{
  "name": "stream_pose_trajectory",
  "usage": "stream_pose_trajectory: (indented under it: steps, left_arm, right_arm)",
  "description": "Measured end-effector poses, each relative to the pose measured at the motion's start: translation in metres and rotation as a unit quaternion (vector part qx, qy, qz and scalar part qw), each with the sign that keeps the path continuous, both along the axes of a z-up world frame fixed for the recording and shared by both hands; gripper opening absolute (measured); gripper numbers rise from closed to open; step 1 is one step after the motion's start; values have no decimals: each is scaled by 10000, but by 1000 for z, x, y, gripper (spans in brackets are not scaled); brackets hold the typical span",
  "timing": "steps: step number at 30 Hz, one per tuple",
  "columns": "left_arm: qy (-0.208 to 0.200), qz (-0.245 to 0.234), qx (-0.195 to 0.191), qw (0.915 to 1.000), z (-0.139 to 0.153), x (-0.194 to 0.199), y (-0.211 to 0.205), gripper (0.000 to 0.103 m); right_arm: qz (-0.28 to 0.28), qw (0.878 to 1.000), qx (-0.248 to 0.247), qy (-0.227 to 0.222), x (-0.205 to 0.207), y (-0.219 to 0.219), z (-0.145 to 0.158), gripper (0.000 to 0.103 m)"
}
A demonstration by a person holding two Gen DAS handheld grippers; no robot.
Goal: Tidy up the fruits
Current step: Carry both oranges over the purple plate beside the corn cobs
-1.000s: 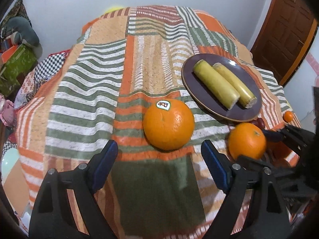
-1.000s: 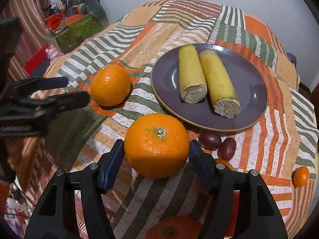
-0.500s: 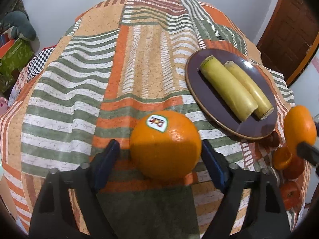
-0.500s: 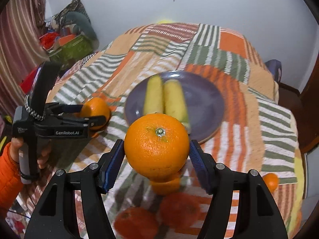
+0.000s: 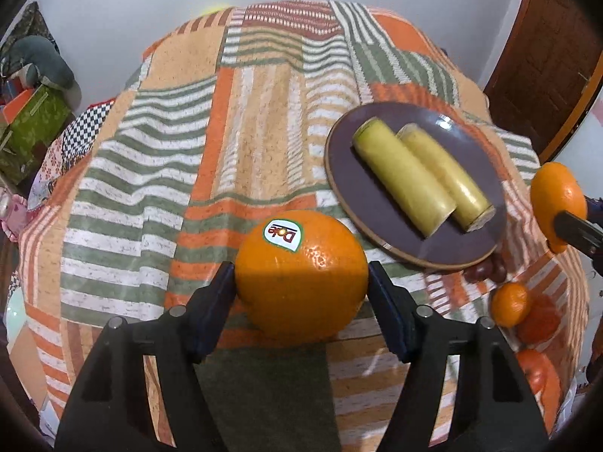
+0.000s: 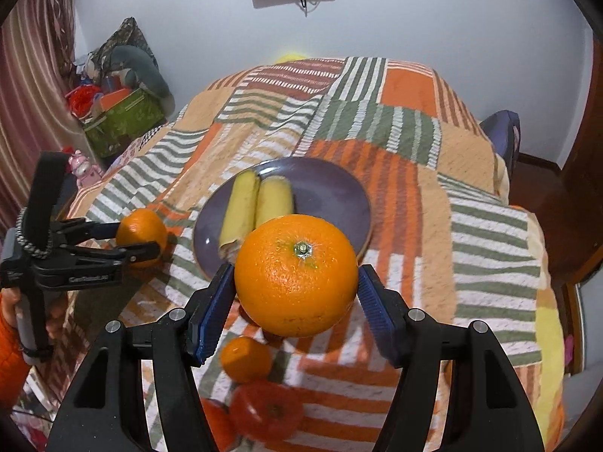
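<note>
Orange fruit clamped in both grippers, now lifted
Left gripper [image 5: 301,282] pinches stickered orange [image 5: 301,275], right gripper [image 6: 296,286] pinches second orange [image 6: 296,280]; both higher than before above striped patchwork cloth [image 5: 188,150], white wall [image 6: 414,19] behind

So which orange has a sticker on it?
The orange in the left hand-held gripper: it has a white Dole sticker on top. The other orange, in the right hand-held gripper, shows only its green stem.

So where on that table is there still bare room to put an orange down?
The widest bare cloth lies left of the plate and beyond it toward the wall. The plate also has bare room right of the bananas. The near corner is crowded with small oranges and tomatoes.
</note>
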State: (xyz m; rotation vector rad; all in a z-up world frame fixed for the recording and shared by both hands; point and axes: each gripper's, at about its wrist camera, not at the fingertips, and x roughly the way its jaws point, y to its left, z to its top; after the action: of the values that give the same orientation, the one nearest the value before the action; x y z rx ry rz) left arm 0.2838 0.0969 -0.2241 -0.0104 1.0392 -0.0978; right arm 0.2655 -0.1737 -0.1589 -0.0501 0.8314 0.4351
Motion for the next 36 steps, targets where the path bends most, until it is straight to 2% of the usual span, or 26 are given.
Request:
stream_pose_trajectory:
  steps: [11, 18, 24, 28, 36]
  left_arm:
    - [-354, -121, -115, 9992, 29, 14, -32, 69]
    - [-234, -69, -186, 9995, 14, 41, -46, 69]
    - [-199, -5, -179, 9996, 2, 60, -50, 69]
    - [-264, -30, -359, 9990, 3, 70, -51, 69]
    - [-372, -55, -325, 9988, 2, 83, -55, 69]
  right_arm:
    - [-104, 9998, 99, -143, 32, -18, 5, 62]
    - [-82, 9998, 110, -151, 55, -12, 1, 62]
    - [-26, 9999, -96, -140, 78, 3, -10, 62]
    - [-21, 9999, -148, 3, 98, 11, -20, 62]
    - [-37, 9993, -326, 183, 122, 27, -34, 62]
